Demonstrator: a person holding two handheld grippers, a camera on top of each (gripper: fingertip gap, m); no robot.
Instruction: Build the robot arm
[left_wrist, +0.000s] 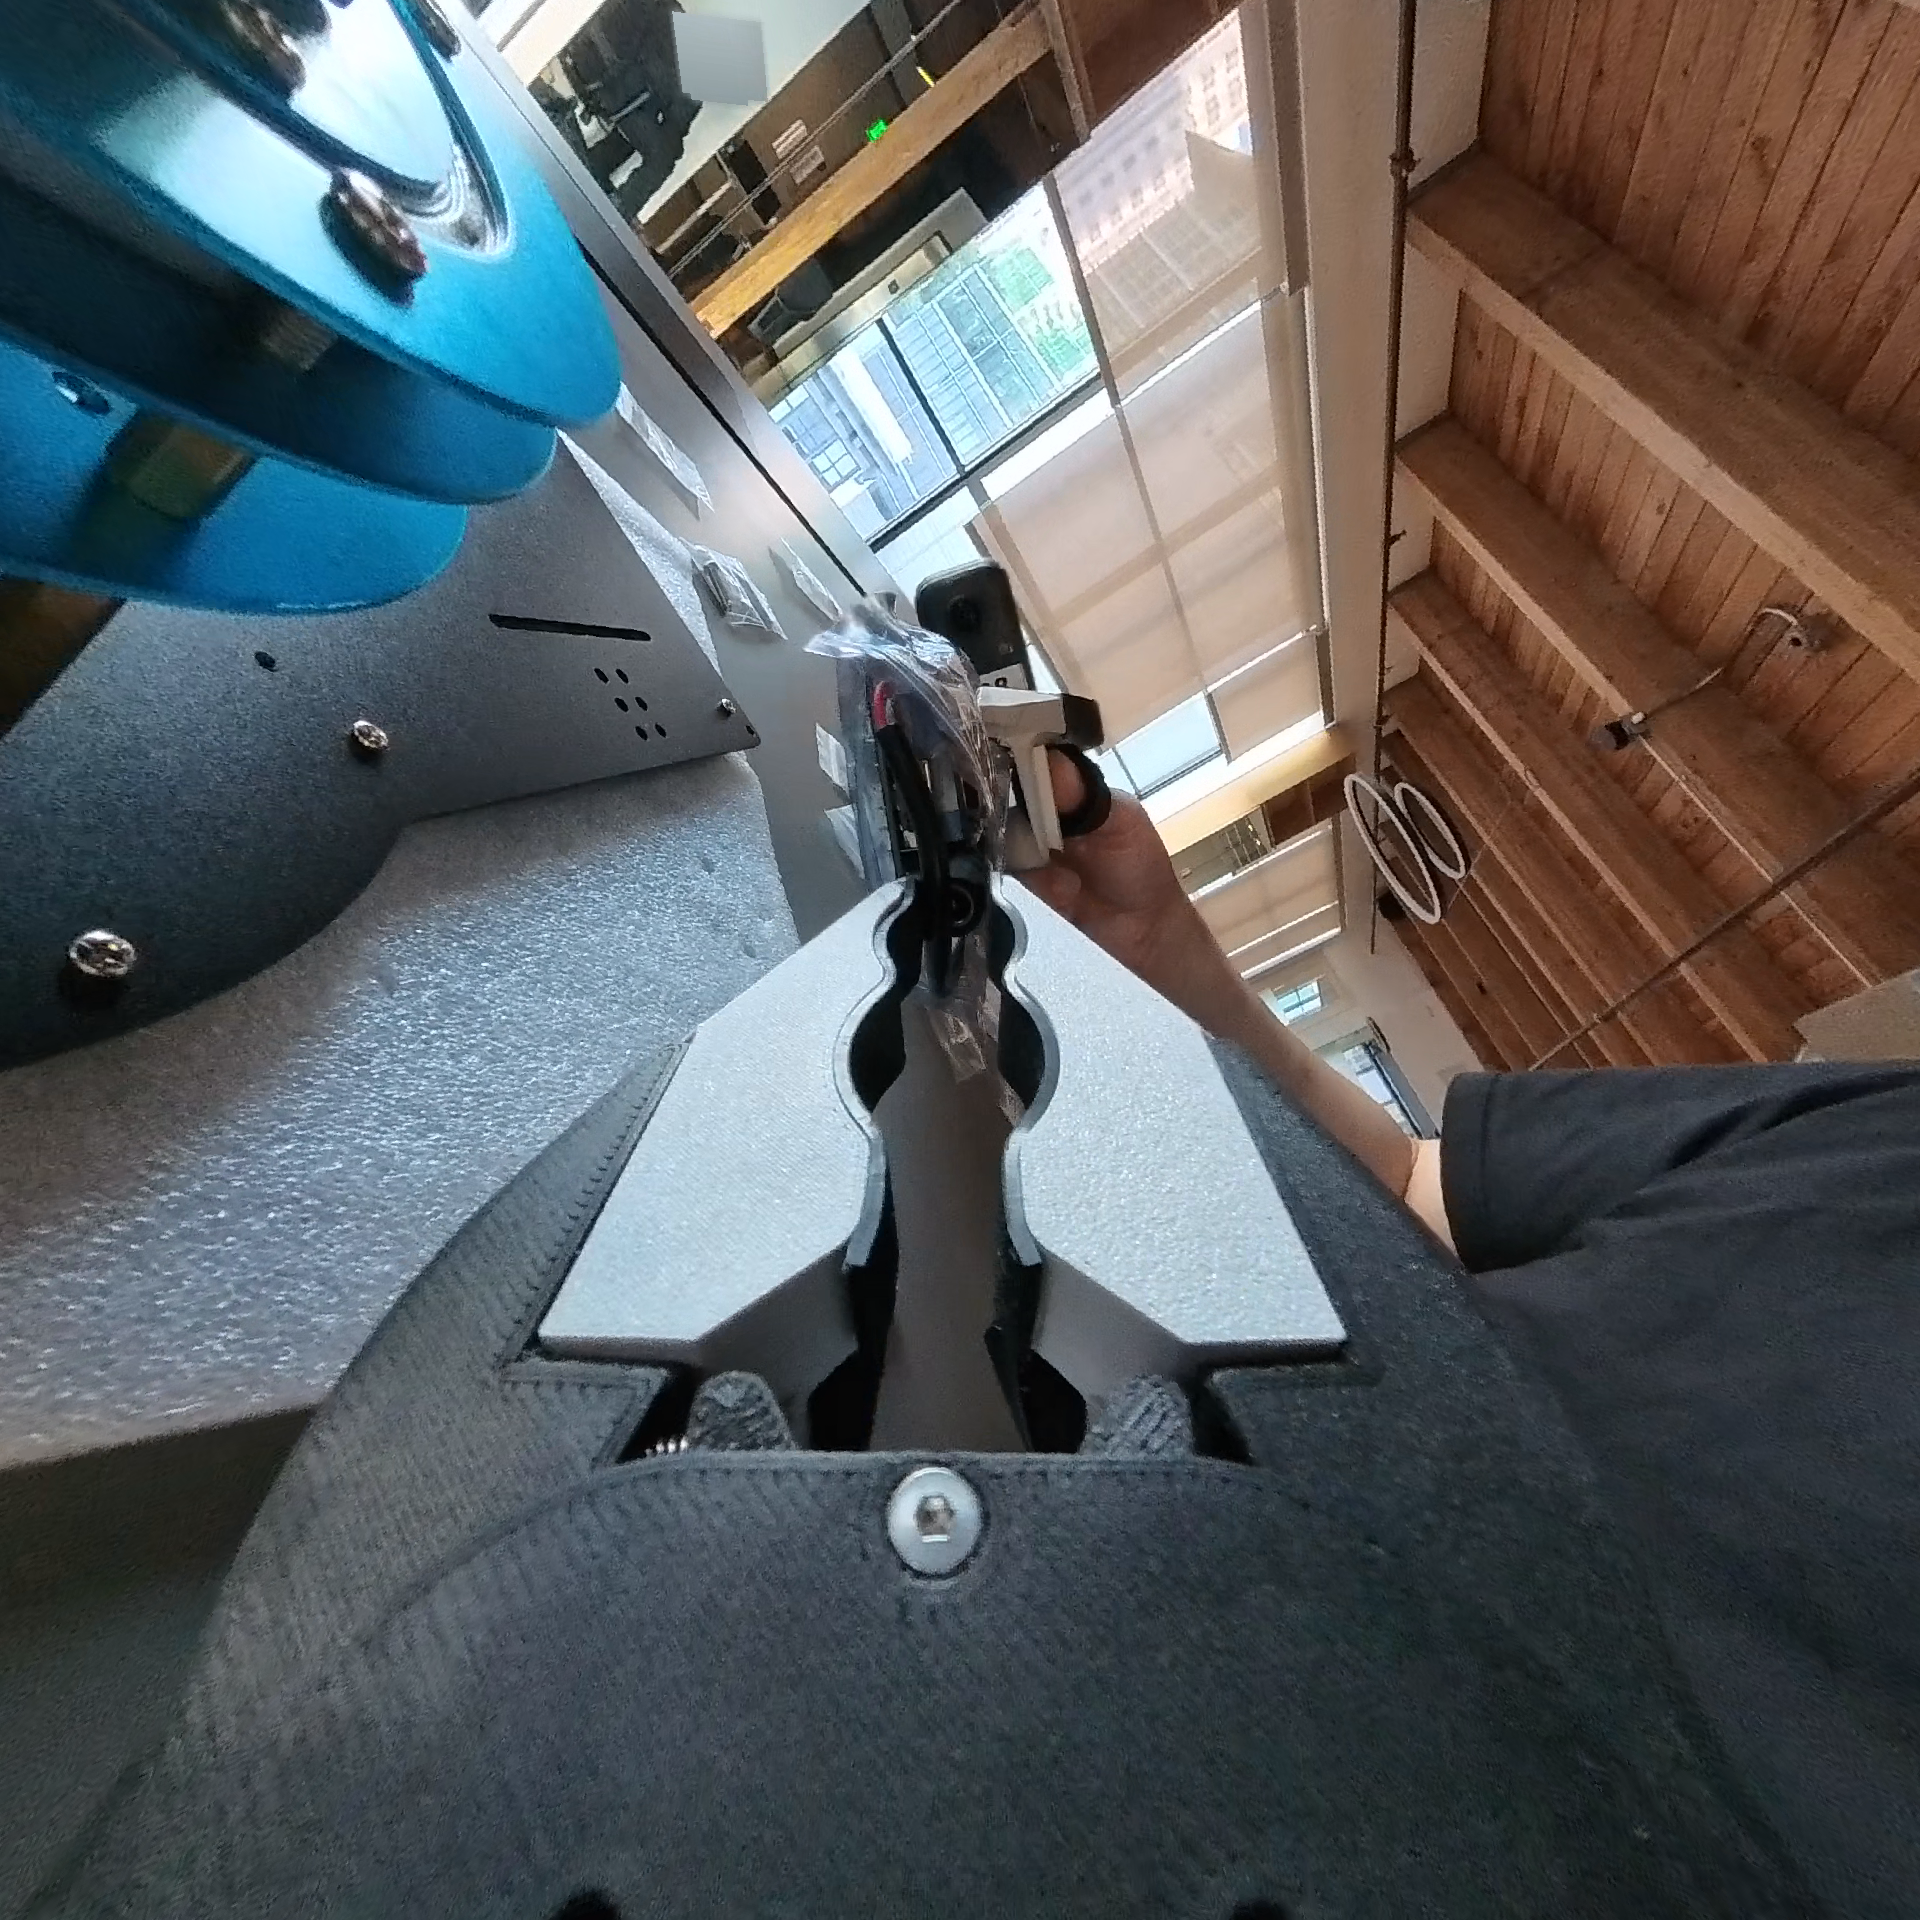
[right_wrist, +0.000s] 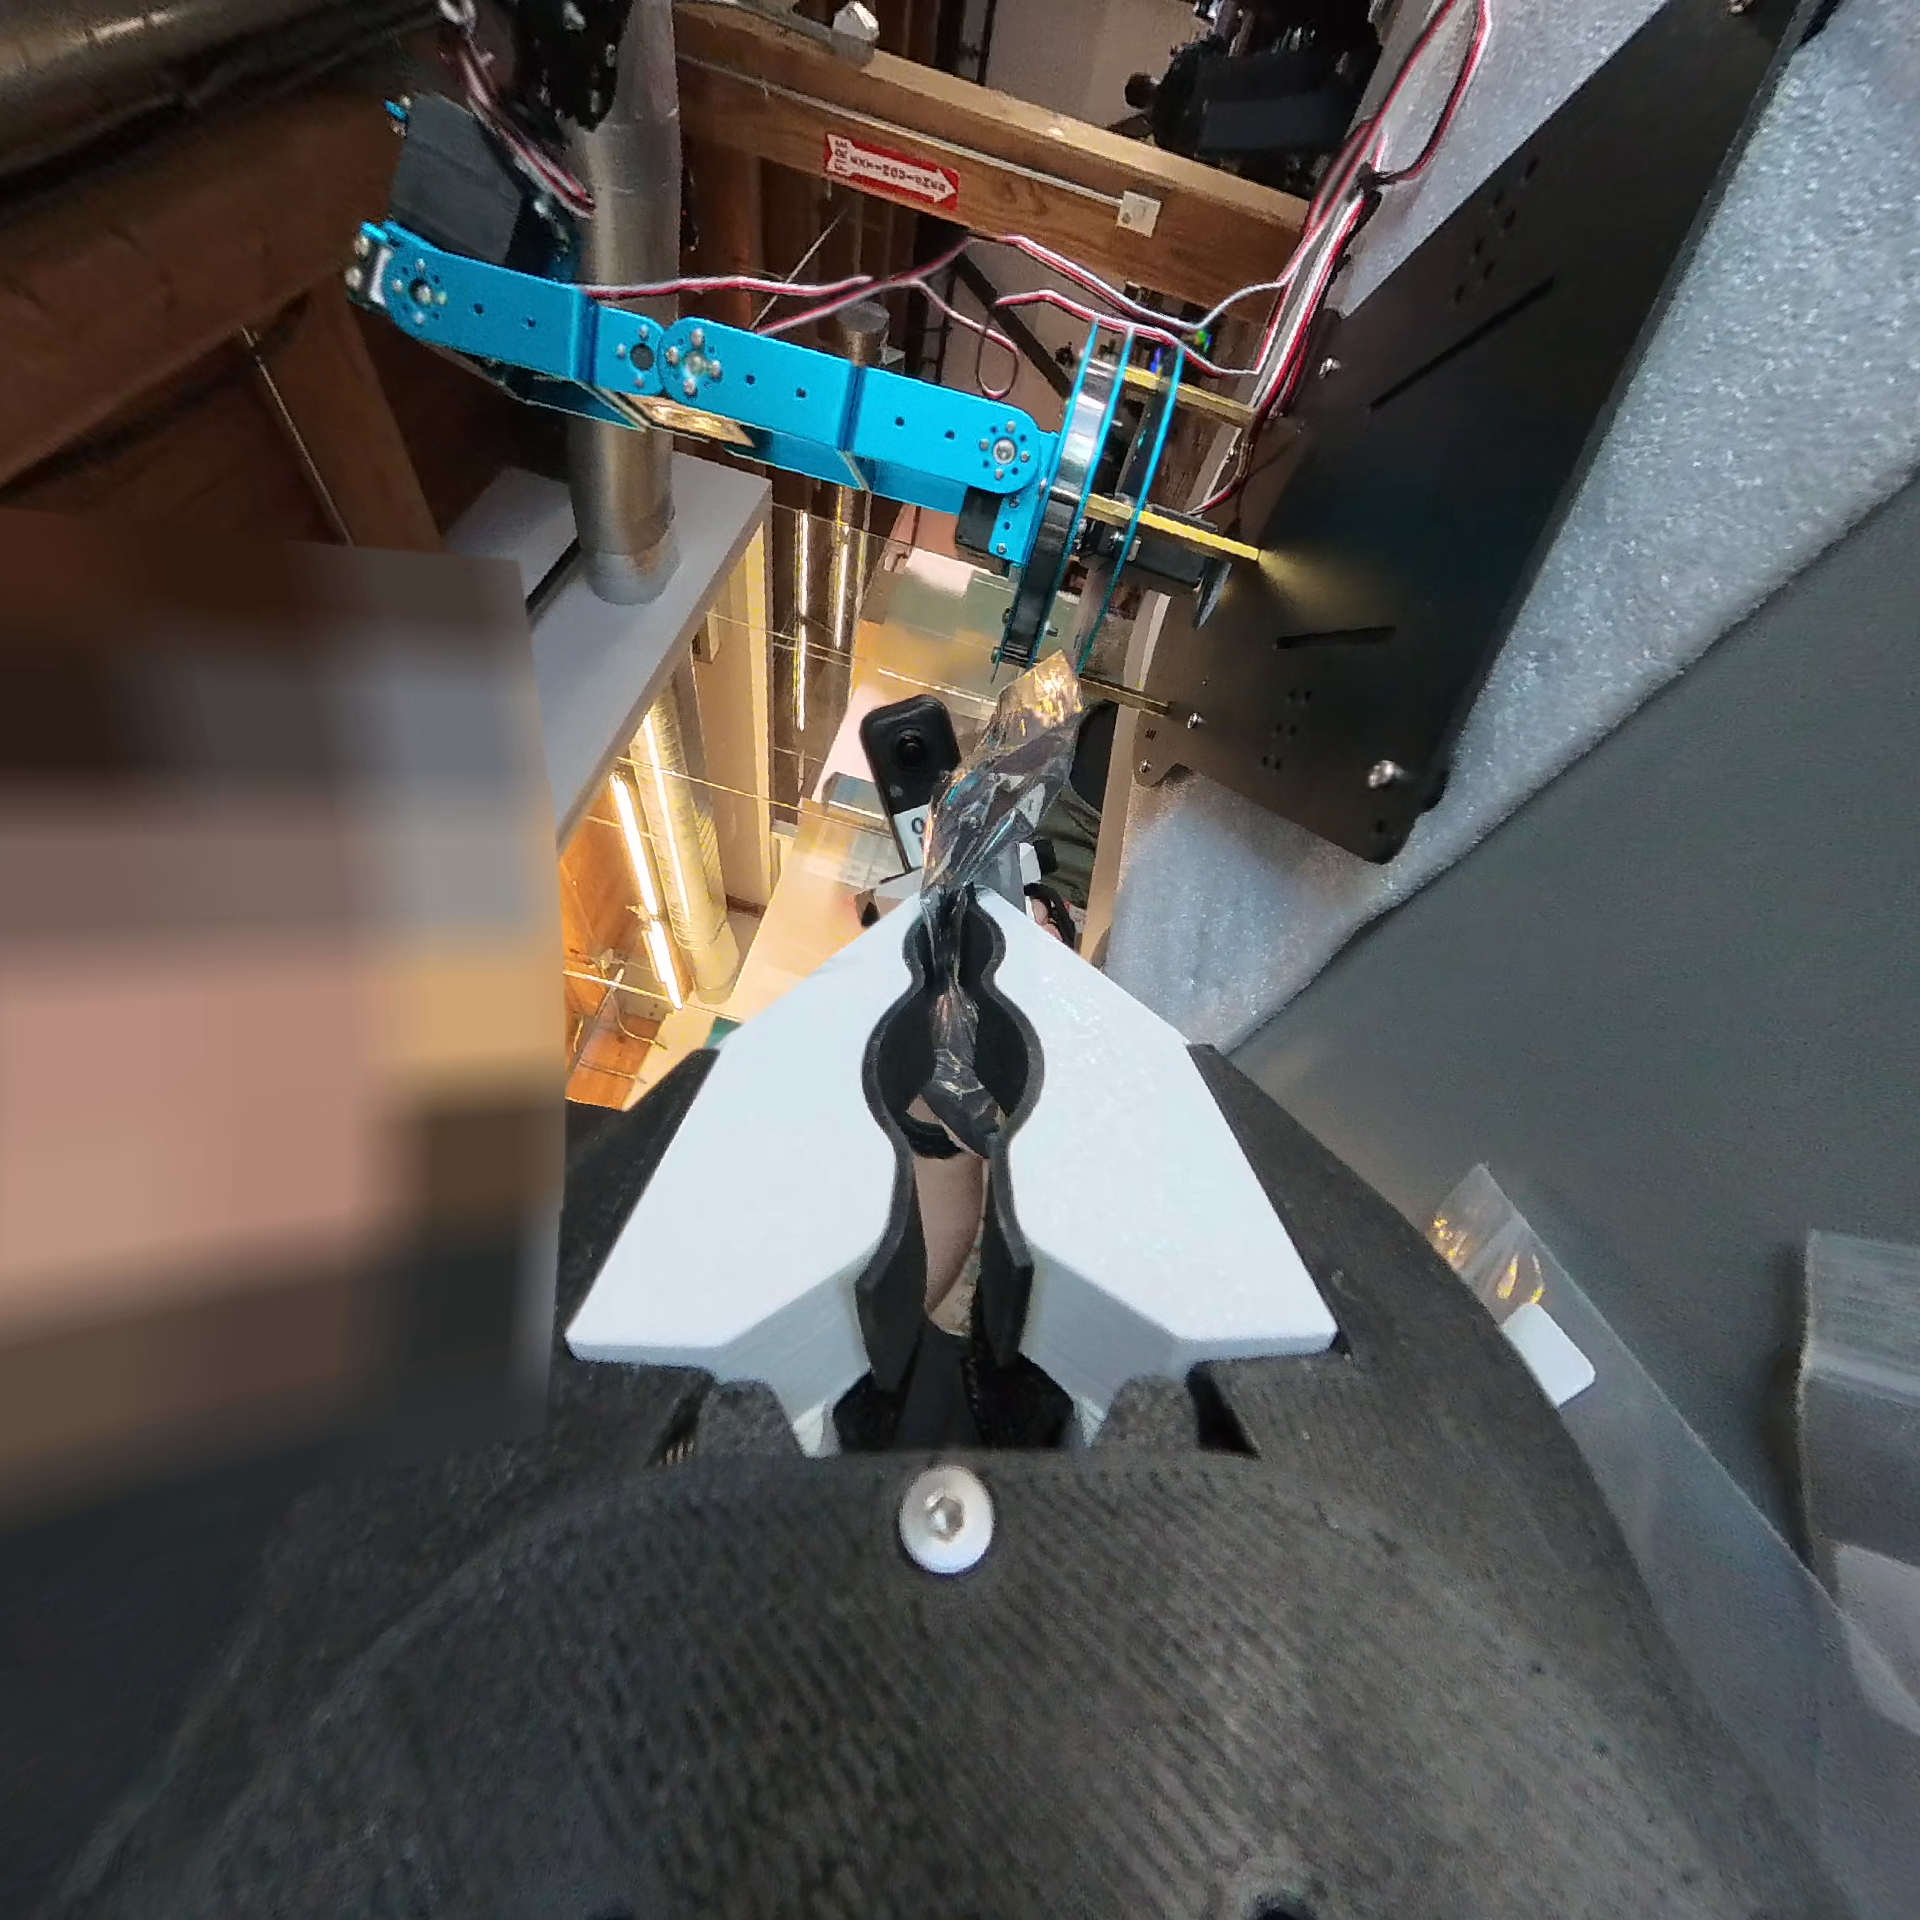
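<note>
A clear plastic bag of cables (left_wrist: 925, 748) is pinched at opposite ends by left gripper (left_wrist: 951, 904) and right gripper (right_wrist: 951, 914), stretched lengthwise between them.

The left gripper (left_wrist: 951, 914), white wedge-shaped fingers on a black textured body, was closed at its tips, pinching something thin. The right gripper (right_wrist: 951, 925), built the same, was likewise pinched shut at its tips. The two pointed at each other, tips nearly meeting. The person's bare right hand (left_wrist: 1101, 873) gripped the right gripper's handle.
</note>
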